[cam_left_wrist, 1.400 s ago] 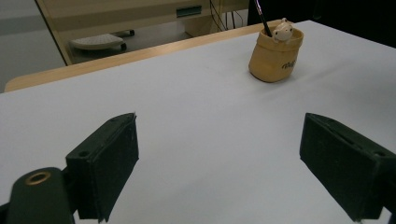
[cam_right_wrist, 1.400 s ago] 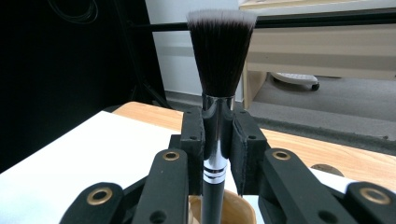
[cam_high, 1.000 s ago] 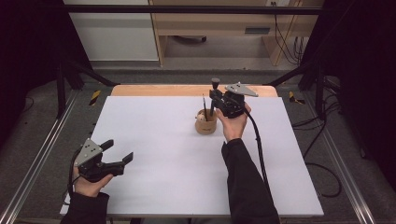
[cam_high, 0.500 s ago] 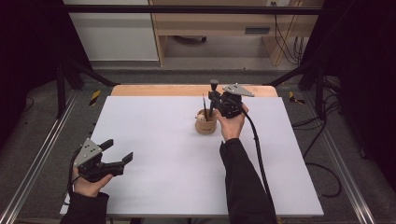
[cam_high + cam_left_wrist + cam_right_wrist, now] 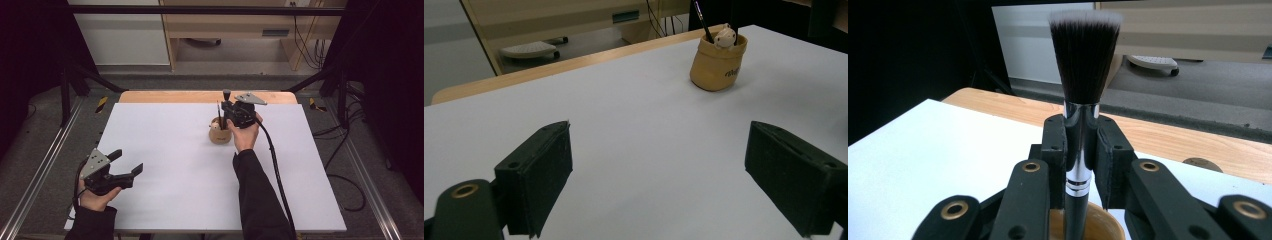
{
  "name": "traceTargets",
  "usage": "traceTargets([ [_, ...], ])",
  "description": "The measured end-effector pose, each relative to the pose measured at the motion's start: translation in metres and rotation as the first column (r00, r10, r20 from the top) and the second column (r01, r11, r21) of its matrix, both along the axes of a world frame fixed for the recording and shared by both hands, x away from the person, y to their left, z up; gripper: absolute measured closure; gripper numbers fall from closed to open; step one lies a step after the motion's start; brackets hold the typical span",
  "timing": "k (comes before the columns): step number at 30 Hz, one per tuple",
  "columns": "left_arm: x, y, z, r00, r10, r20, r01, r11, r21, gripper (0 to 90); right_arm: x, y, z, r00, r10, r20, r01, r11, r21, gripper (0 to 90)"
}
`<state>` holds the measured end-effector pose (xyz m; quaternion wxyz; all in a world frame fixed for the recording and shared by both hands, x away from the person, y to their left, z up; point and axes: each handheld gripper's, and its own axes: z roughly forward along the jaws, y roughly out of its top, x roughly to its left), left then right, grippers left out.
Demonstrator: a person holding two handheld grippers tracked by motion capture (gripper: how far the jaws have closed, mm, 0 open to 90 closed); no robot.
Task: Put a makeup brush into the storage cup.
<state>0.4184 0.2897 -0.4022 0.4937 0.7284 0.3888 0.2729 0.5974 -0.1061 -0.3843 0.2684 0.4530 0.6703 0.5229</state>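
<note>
Nearest, we log our left gripper at the near left corner of the white table, held low over the surface, its jaws standing wide apart with nothing between them; in the left gripper view its two black pads frame bare white tabletop. Farther off, past the middle of the table, we log a small tan pot standing upright, with a thin dark pencil-like stick and a little white figure rising from its mouth. Directly at that pot we log our right gripper, its jaws closed on a makeup brush: the pads clamp the silver ferrule, the dark bristles with pale tips stand upright above them, and the black handle runs down into the pot's opening. Beyond, we note the table's wooden far edge.
</note>
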Motion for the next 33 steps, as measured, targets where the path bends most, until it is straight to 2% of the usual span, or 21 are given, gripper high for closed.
traceTargets([
  [15,0.000,-0.001,0.000,1.0000,-0.001,0.000,0.001,1.0000,0.007,11.2,0.002,-0.002,-0.017,0.9982,-0.008,-0.059,0.007,0.9999,-0.011,77.5],
  [16,0.000,-0.001,0.000,1.0000,0.000,0.000,0.000,1.0000,0.007,11.2,0.002,-0.001,-0.018,0.9973,-0.007,-0.073,0.006,0.9999,-0.011,77.4],
  [21,0.000,-0.001,0.000,1.0000,0.000,0.000,0.000,1.0000,0.008,11.2,0.002,0.000,-0.020,0.9959,0.004,-0.091,-0.005,0.9999,-0.014,77.3],
  [24,0.000,-0.001,0.000,1.0000,0.000,-0.001,0.000,0.9999,0.011,11.3,0.002,-0.001,-0.020,0.9925,0.004,-0.122,-0.006,0.9998,-0.018,77.1],
  [27,0.000,-0.001,0.000,1.0000,-0.001,-0.001,0.001,0.9999,0.012,11.2,0.001,-0.002,-0.020,0.9908,0.005,-0.135,-0.009,0.9996,-0.026,76.7],
  [33,0.000,-0.002,-0.001,1.0000,0.002,-0.001,-0.002,1.0000,0.008,11.3,-0.003,-0.006,-0.015,0.9862,0.008,-0.165,-0.014,0.9994,-0.031,71.5],
])
